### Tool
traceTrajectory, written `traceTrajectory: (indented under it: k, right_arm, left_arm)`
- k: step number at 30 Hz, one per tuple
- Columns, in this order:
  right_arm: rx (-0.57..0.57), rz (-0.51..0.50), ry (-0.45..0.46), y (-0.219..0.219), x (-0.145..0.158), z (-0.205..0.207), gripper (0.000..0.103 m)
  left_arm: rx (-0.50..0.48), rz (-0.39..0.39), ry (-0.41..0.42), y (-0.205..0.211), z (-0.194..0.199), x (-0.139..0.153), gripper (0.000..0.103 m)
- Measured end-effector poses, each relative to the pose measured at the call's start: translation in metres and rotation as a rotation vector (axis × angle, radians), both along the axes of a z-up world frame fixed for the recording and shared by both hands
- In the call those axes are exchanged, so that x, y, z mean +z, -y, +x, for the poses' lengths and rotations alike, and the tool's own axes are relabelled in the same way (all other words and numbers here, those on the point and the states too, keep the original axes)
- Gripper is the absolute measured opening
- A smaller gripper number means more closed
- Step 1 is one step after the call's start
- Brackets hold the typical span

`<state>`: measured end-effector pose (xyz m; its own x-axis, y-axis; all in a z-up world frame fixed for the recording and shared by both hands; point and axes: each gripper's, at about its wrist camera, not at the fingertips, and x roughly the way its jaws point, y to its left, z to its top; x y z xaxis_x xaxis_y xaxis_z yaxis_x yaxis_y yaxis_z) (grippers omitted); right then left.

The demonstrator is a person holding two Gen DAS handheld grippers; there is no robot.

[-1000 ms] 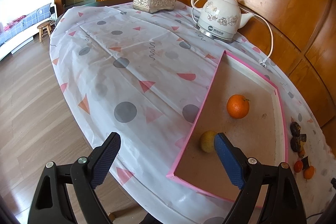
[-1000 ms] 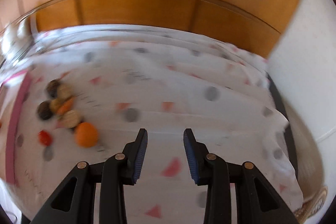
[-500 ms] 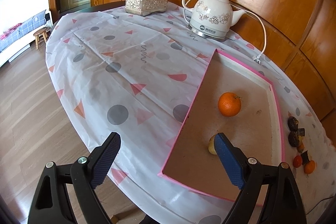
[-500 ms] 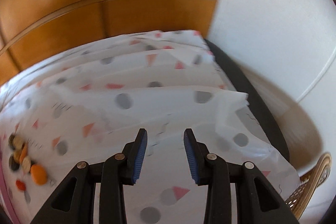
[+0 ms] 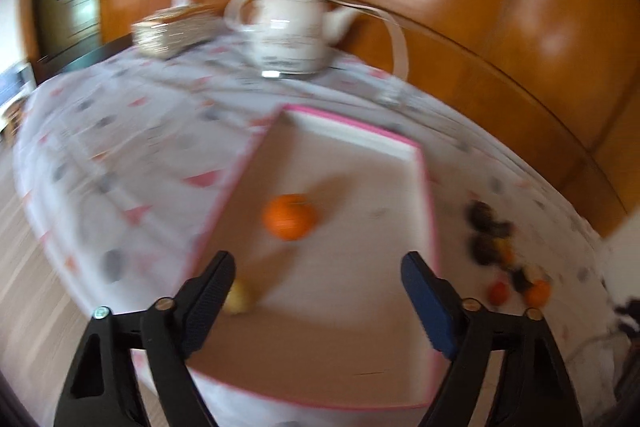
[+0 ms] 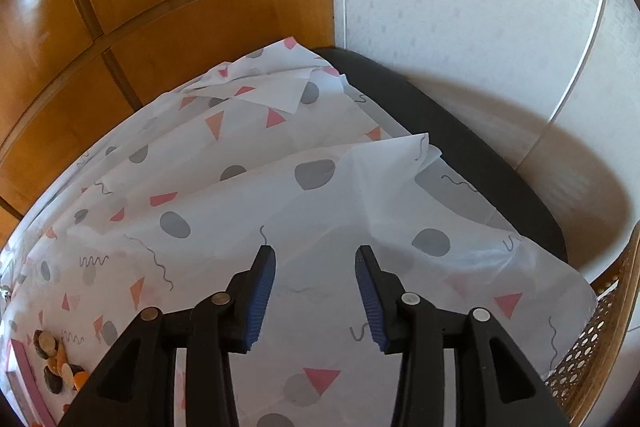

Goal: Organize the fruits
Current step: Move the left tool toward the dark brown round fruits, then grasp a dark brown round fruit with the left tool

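- The left gripper has its fingers spread wide with nothing between them; its jaws have just been closing a little, yet the gap is empty and the pads touch no fruit.
- The right gripper has its fingers parted by a modest gap, also empty; its jaws have just been opening, with only the patterned tablecloth showing past them.
- Beyond the left fingertips lies the pink-edged tray, holding an orange ahead of the gap and a yellowish fruit just beside the left finger, partly hidden by it.
- To the right of the left gripper's right finger, outside the tray, sits a pile of small fruits, dark and orange ones together; the blur keeps me from telling them apart.
- The same pile shows far to the left of the right gripper's fingers, at the picture's lower corner, well apart from them.
- The step in hand is probably fetching another piece from the pile. Doing it well means swinging the right gripper back toward the pile, spreading the fingers wider than one fruit, and coming down over a single piece at the pile's edge so the neighbours do not roll.
- Close gently: small round fruit slips or bruises.
- Both grippers point steeply down at the table. The left view is smeared by motion; the right view is sharp.
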<state>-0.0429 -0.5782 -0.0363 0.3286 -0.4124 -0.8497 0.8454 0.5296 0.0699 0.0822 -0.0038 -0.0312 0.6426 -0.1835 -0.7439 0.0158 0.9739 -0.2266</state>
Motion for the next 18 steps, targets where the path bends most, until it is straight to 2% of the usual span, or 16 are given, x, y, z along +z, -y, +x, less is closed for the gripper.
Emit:
traceTrajectory:
  k: [8,11,15,18]
  right_arm:
    - [0.026,0.036,-0.004,0.002,-0.007,0.005,0.043]
    - [0.03,0.045,-0.002,0.004,-0.008,0.005,0.043]
    - [0.057,0.066,0.0,0.003,-0.011,0.01,0.043]
    - [0.075,0.067,0.0,0.001,-0.011,0.012,0.043]
  left_arm:
    - [-0.273,-0.011,-0.06,0.095,0.029,-0.005,0.056]
    - [-0.372,-0.01,-0.095,0.129,0.042,-0.012,0.056]
    - [-0.411,0.015,-0.133,0.159,0.055,-0.023,0.056]
    - [-0.401,0.008,-0.171,0.171,0.074,-0.034,0.056]
